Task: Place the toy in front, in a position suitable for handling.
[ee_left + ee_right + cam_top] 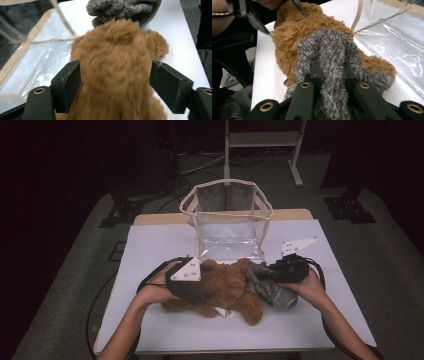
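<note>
One brown bear (227,287), one grey plush (270,282), one clear bag (227,217), two grippers. The left gripper (115,82) straddles the bear with jaws wide; the left jaw meets the fur, the right stands off. The bear lies across the table (150,250) in front of the bag, long axis left-right. The right gripper (332,75) is clamped on the grey plush, which lies against the bear's right end.

Shaggy brown plush bear (227,287), fuzzy grey plush toy (270,285), glossy clear plastic bag (229,227)
</note>
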`<state>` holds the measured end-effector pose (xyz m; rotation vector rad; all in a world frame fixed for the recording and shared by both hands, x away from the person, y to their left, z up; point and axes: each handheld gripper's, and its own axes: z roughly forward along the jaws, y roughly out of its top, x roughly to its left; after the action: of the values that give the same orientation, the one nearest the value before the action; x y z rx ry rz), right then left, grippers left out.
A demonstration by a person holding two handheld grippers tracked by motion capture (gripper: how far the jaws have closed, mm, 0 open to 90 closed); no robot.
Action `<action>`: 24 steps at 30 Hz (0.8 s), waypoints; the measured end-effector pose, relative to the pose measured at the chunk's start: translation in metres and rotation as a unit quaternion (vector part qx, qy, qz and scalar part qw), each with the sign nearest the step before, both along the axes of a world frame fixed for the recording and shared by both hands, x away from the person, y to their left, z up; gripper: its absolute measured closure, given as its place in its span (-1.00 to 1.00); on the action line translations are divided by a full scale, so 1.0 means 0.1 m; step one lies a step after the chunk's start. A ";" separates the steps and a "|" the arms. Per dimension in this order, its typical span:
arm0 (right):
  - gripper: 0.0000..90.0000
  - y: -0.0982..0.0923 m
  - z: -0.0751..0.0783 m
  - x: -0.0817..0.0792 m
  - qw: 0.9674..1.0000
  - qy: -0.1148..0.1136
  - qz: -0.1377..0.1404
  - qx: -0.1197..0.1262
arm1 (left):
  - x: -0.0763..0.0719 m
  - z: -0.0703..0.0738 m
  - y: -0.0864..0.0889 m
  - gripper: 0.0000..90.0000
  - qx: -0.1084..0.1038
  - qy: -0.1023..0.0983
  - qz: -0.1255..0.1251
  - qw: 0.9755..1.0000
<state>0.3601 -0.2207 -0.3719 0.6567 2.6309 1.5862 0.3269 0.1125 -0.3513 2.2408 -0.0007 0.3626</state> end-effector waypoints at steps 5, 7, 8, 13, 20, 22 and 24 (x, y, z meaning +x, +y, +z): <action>0.70 -0.10 0.00 -0.03 1.000 0.002 -0.004 0.002 | 0.07 -0.07 -0.28 -0.62 0.027 0.000 -0.013 1.000; 0.69 -0.15 -0.02 -0.04 1.000 0.002 -0.005 0.004 | 0.10 -0.09 -0.36 -0.64 0.045 -0.002 -0.008 0.999; 0.69 -0.16 -0.03 -0.05 1.000 0.003 -0.005 0.005 | 0.10 -0.09 -0.36 -0.67 0.045 -0.002 -0.008 0.999; 0.69 -0.18 -0.07 -0.05 1.000 0.008 -0.004 0.008 | 0.16 -0.14 -0.49 -0.76 0.082 -0.012 0.006 0.997; 0.69 -0.15 -0.14 -0.03 1.000 0.014 0.002 0.006 | 0.21 -0.18 -0.59 -0.81 0.106 -0.016 0.019 0.994; 0.68 -0.15 -0.16 -0.01 1.000 0.018 0.003 0.007 | 0.20 -0.19 -0.61 -0.71 0.114 -0.017 0.019 0.993; 0.69 -0.14 -0.19 -0.01 1.000 0.022 0.004 0.007 | 0.18 -0.19 -0.63 -0.54 0.125 -0.021 0.022 0.992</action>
<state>0.3592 -0.2350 -0.3904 0.6911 2.6573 1.6135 0.3451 0.0493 -0.3708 2.4833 -0.0200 0.4545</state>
